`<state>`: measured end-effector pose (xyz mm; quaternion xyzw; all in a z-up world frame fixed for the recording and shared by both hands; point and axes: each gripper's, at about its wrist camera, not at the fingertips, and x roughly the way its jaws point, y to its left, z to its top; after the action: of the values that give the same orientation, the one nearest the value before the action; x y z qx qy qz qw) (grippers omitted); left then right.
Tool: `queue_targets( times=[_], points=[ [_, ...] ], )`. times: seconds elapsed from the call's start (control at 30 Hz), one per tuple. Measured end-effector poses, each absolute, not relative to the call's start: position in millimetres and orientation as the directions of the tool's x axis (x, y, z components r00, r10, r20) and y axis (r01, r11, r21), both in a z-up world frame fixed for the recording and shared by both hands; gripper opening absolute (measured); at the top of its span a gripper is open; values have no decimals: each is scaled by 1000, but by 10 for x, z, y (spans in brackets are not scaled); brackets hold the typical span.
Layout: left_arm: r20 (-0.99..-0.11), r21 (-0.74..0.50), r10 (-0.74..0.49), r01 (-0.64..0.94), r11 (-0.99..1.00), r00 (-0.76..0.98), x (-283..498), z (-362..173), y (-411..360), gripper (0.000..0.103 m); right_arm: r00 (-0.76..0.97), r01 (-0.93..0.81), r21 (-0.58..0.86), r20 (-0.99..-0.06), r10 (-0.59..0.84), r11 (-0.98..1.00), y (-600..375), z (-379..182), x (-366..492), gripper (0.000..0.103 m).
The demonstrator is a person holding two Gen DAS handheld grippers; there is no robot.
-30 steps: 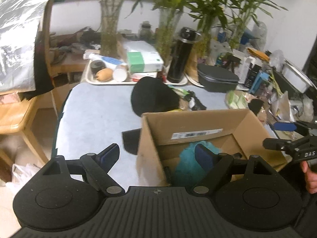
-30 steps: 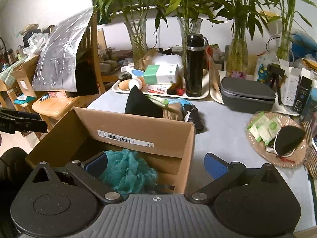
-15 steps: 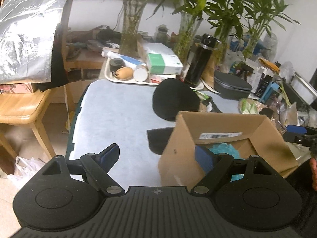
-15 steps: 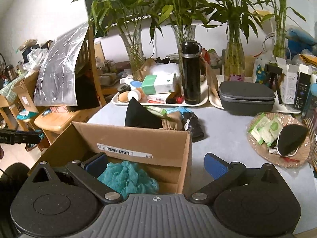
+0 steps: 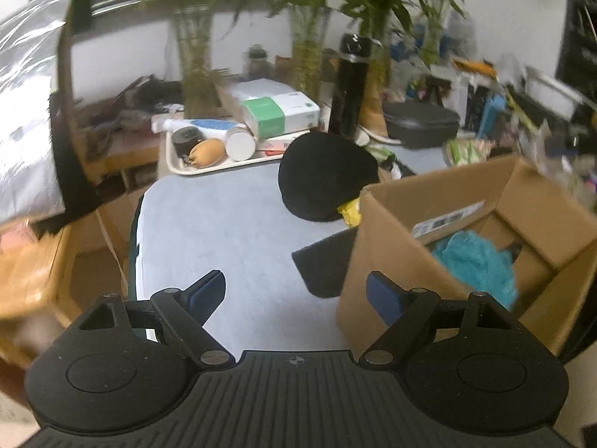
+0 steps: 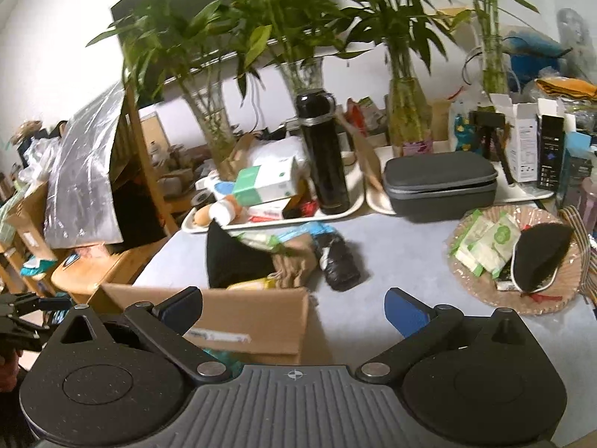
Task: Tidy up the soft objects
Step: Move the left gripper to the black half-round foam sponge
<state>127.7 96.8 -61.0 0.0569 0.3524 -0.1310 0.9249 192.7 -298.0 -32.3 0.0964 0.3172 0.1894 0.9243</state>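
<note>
Left gripper, lower centre of left wrist view: jaws wide apart, nothing between them, blue pads over bare grey table. Its right finger overlaps the near corner of the box; contact unclear.

Box open-topped, at right of that frame. Teal puff lies inside it, against the near right wall.

Black cap sits on the table at frame centre, just behind the box's far corner. A flat black piece lies on the table beside the box's left wall, partly hidden by it. Something yellow shows between cap and box.

Right gripper, lower centre of right wrist view: jaws spread, empty. Box rim sits between the fingers, lower left of centre. Small black bundle and tan cloth lie on the table mid-frame, behind the box.

Tray with flask upper centre; grey case to its right. Blurred throughout.
</note>
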Motion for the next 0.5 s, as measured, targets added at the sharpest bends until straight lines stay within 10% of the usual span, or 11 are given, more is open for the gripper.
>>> queue_targets(
  times=[0.5],
  points=[
    [-667, 105, -326, 517, 850, 670, 1837, -1211, 1033, 83, 720, -223, 310, -587, 371, 924, -3121, -448, 2269, 103]
  ],
)
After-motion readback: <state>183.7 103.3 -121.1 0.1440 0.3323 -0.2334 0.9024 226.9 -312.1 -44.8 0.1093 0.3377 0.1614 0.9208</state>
